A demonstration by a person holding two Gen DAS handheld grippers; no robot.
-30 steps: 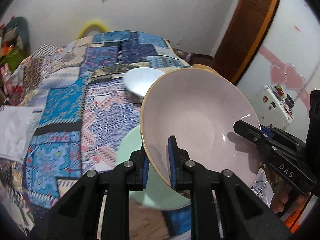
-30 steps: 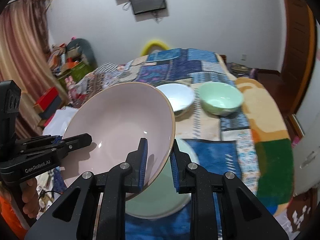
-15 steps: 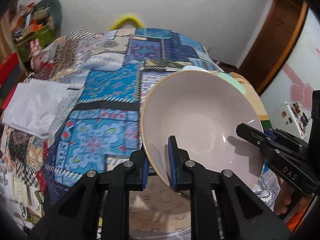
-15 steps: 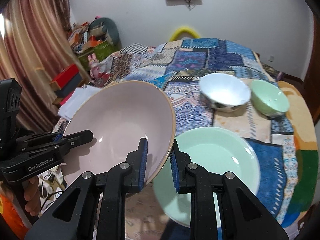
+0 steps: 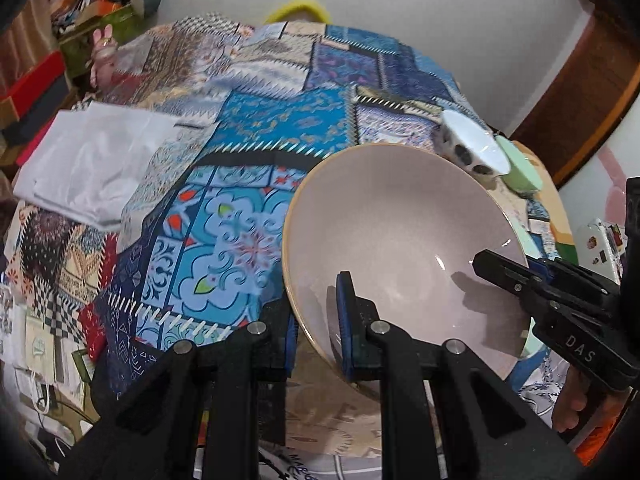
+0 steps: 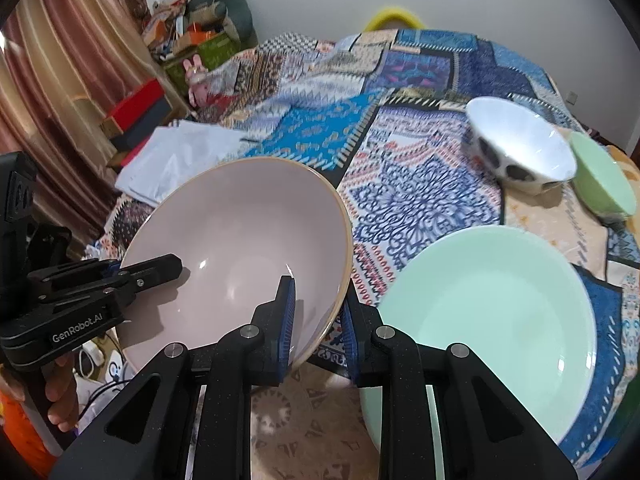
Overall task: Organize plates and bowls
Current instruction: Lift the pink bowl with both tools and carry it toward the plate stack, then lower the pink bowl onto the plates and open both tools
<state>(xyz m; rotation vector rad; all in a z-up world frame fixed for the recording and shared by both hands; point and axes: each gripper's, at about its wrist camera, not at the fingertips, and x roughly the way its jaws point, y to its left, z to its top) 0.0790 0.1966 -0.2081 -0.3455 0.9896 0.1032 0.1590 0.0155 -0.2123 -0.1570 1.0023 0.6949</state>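
Observation:
Both grippers hold one large pale pink bowl (image 5: 400,236) (image 6: 240,232) by opposite sides of its rim, lifted above the patchwork tablecloth. My left gripper (image 5: 318,320) is shut on its near-left rim. My right gripper (image 6: 318,320) is shut on its right rim; it also shows in the left wrist view (image 5: 532,284). A mint green plate (image 6: 492,312) lies on the table to the right of the pink bowl. A white bowl with dark spots (image 6: 520,144) (image 5: 472,148) and a small green bowl (image 6: 604,180) (image 5: 520,168) stand behind it.
A white folded cloth (image 5: 96,156) (image 6: 180,156) lies at the table's left edge. Boxes and clutter (image 6: 136,112) stand beyond it by a curtain. The patchwork tablecloth (image 5: 224,240) covers the table. The near table edge is just below the grippers.
Both grippers have carried the pink bowl leftward, off the green plate. The plate now lies uncovered to the right, and the white and green bowls have shifted to the right in both views.

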